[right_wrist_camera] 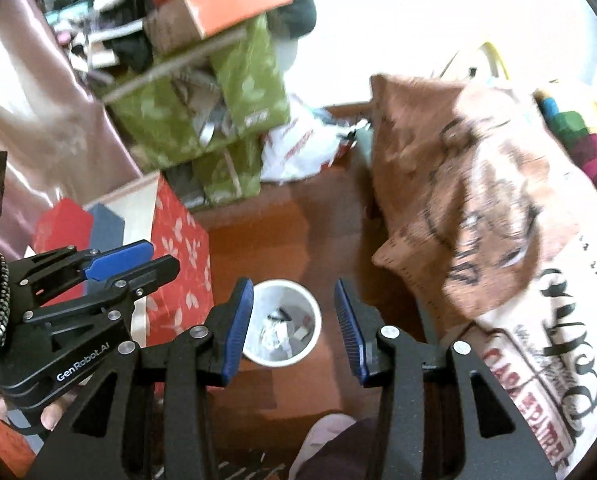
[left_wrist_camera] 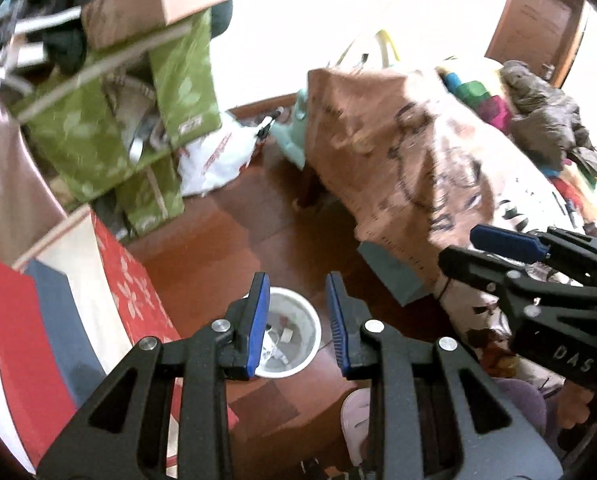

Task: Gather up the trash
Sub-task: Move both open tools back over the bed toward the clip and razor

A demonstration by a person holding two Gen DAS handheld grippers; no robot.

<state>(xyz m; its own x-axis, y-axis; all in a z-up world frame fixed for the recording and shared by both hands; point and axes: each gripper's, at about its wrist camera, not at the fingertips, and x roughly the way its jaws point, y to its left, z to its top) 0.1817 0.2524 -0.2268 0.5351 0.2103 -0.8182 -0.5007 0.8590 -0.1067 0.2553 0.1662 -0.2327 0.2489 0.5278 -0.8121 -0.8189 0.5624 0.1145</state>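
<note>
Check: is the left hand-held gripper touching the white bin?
Apart. The right wrist view shows the left hand-held gripper off beside the white bin, red box between them.

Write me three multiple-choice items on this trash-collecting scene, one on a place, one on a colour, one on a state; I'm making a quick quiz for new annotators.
1. Where does the white bin stand?
A. on the bed
B. on the wooden floor
C. on a shelf

2. What colour is the floral box beside the bin?
A. red
B. yellow
C. black

3. What do the left gripper and right gripper hold?
A. a bottle
B. a bag
C. nothing

Answers: 1 B, brown floor boards surround it. 2 A, red with white flowers. 3 C, both grippers' gaps are bare, with the bin seen far below through them.
</note>
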